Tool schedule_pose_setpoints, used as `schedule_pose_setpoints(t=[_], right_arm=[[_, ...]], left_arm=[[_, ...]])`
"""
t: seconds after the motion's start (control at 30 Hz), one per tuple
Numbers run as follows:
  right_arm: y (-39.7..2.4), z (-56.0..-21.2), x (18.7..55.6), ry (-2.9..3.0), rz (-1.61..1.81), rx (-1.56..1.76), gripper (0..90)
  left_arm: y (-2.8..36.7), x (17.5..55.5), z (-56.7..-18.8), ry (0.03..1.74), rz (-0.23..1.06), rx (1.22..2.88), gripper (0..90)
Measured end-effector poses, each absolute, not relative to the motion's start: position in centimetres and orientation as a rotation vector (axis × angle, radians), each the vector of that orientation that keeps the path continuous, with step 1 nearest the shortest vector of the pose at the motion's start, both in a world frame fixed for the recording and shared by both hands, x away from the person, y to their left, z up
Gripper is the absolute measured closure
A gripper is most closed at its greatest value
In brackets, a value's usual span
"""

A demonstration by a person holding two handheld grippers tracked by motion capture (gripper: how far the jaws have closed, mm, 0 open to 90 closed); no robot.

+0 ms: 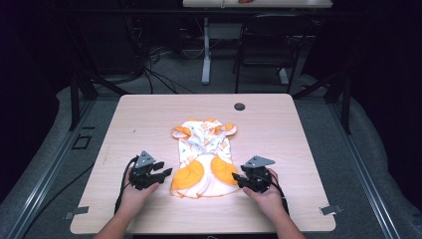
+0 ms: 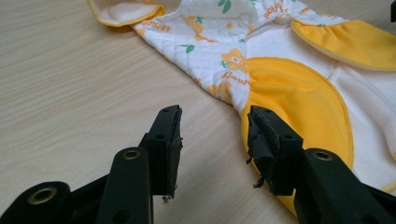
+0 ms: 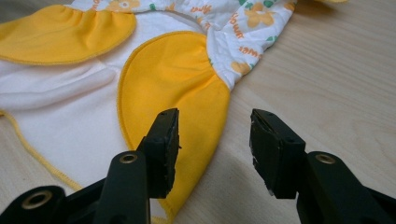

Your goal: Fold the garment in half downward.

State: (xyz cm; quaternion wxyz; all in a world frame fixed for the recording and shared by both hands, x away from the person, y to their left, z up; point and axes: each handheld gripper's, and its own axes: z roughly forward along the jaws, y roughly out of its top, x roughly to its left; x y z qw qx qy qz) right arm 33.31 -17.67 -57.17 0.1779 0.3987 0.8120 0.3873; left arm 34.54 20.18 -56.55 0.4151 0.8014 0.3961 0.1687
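Lab or recording studio, not a home. Shown by: dark blacked-out surround on all sides of the high view; pale wood table (image 1: 149, 114) lit from above at frame centre; grey padded floor covering (image 1: 358, 149) around it; black frame struts (image 1: 79, 89) at left and right; loose cables (image 1: 149, 64) on the floor, upper left; white desk leg (image 1: 206, 50) and black chair (image 1: 268, 45) at top centre; tape marks (image 1: 330, 209) at the table's near corners.
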Motion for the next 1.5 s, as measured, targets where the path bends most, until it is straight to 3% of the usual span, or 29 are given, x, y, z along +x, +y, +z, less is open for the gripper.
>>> schedule_pose_setpoints(t=[0.4,0.63,0.67,0.97,1.0,1.2,1.5], right_arm=[[-17.4,-57.2,33.4,2.309,1.125,1.133,47.9],[-16.9,-56.9,33.6,2.306,1.135,1.127,50.3],[-16.8,-56.7,33.6,2.309,1.169,1.129,55.8],[-16.0,-56.8,33.8,2.358,1.109,1.106,72.7],[-15.7,-56.8,33.9,2.374,1.096,1.087,78.1],[-14.9,-57.4,34.0,2.397,1.043,1.072,84.6],[-14.8,-57.7,33.9,2.452,1.040,1.049,86.7]], left_arm=[[19.4,34.6,-56.6,0.978,0.428,2.038,49.1],[18.9,34.6,-56.4,0.944,0.405,2.027,46.1],[18.7,34.5,-56.3,0.930,0.412,2.030,49.4],[17.8,34.3,-56.3,0.908,0.334,2.023,69.9],[17.6,34.2,-56.4,0.898,0.333,2.033,72.7],[16.2,34.0,-56.9,0.859,0.316,2.088,81.2],[15.5,34.0,-58.0,0.840,0.312,2.180,82.1]])
